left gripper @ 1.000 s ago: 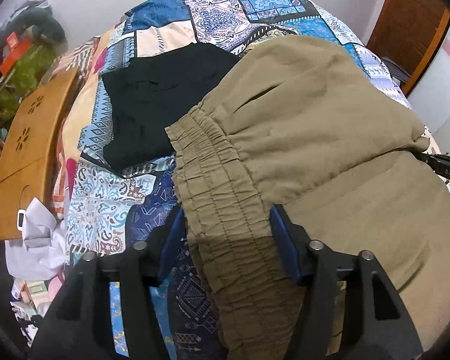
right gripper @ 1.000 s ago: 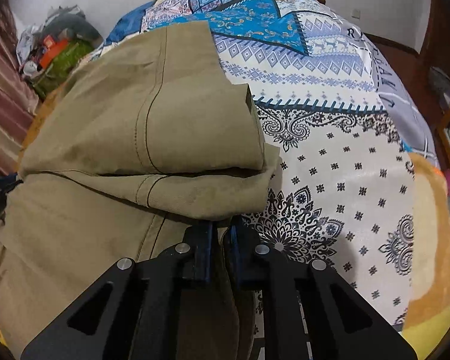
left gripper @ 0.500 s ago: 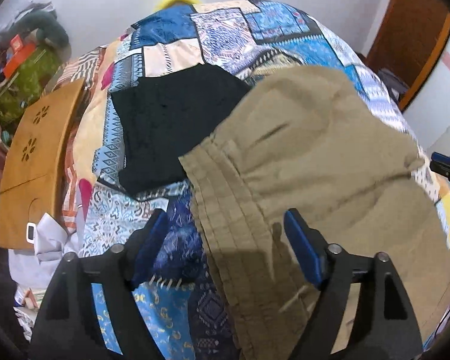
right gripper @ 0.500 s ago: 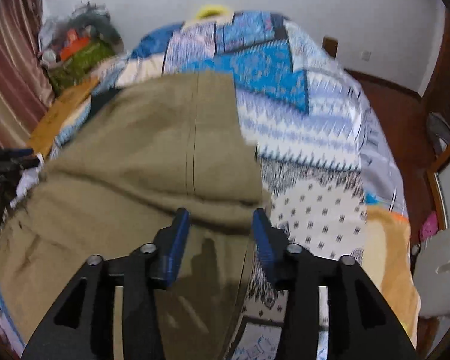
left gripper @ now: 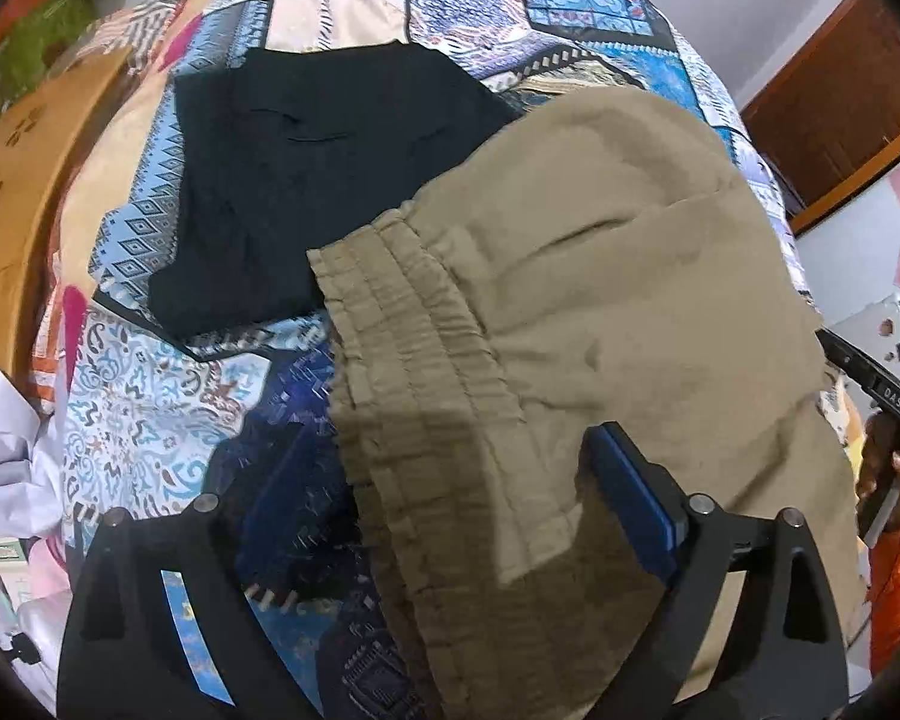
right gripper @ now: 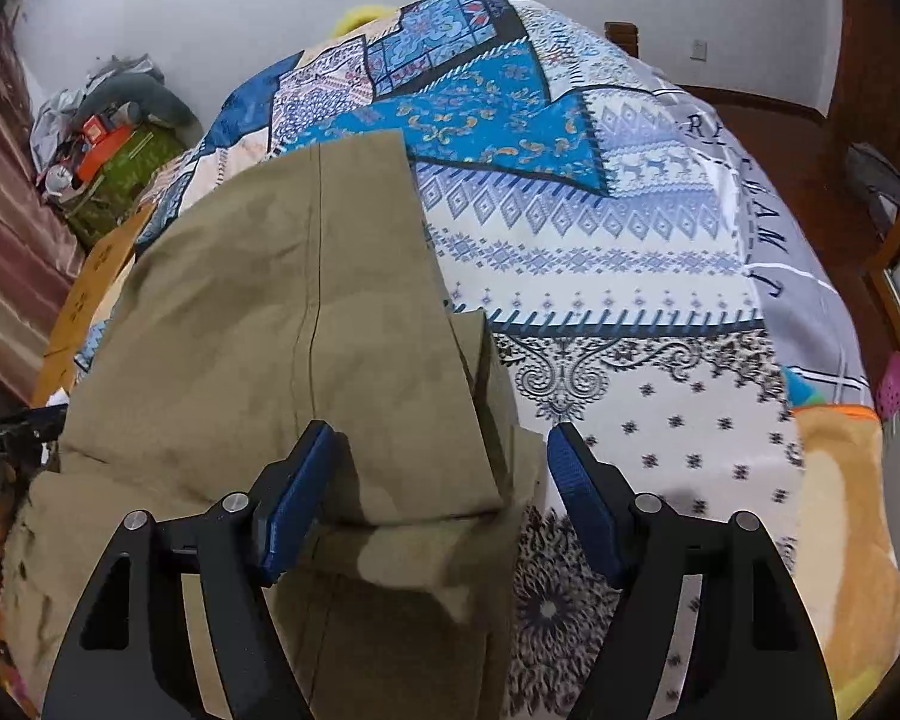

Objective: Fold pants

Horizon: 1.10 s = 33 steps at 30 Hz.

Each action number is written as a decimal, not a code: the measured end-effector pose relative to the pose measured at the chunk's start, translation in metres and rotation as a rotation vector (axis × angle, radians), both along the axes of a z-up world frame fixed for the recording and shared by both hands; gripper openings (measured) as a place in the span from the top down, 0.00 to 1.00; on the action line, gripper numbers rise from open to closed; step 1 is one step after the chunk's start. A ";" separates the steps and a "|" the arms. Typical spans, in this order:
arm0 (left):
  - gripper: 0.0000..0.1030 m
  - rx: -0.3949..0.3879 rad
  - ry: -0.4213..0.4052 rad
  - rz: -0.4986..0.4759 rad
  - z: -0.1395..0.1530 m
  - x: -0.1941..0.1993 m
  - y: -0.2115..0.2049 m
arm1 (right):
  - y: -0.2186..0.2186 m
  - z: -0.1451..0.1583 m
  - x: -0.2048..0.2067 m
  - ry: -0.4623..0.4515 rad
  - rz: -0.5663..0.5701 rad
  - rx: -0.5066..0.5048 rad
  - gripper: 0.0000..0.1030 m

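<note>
A wide bed (right gripper: pixel 660 276) under a patchwork quilt of blue, white and cream prints fills the room, and everything else sits relative to it. Spread across its near half lie the olive-khaki cotton pants (left gripper: pixel 600 312), already doubled over on themselves: in the right wrist view an upper layer with a dark stitched seam lies on a lower one, its folded edge facing the near side of the bed. The gathered elastic waistband (left gripper: pixel 402 324) runs along the pants' left edge, toward the middle-left of the bed. I judge the fold is set down and being left to settle, with perhaps one more fold or a smoothing pass to come.

Farther up the bed, just beyond the waistband and touching it at one corner, a flat black garment (left gripper: pixel 306 180) lies folded, likely put aside as finished work. Off the bed's left side stands a light wooden board with flower-shaped cut-outs (left gripper: pixel 24 192).

The left hand-held gripper (left gripper: pixel 450 480) hangs above the waistband with its blue pads wide apart, clasping nothing. The right hand-held gripper (right gripper: pixel 438 492) hovers over the folded edge near the bed's front, pads likewise spread and empty, the cloth lying loose beneath.
</note>
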<state>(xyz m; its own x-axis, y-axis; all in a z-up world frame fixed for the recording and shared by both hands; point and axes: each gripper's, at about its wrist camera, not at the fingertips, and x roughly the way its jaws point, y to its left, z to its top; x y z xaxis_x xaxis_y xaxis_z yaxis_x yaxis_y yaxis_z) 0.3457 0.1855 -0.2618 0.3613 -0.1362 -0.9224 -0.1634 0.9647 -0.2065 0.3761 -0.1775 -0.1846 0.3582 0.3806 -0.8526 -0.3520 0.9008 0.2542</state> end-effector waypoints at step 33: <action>0.09 0.314 -0.166 0.006 0.065 -0.011 0.006 | 0.032 0.061 -0.025 -0.207 0.161 -0.216 0.33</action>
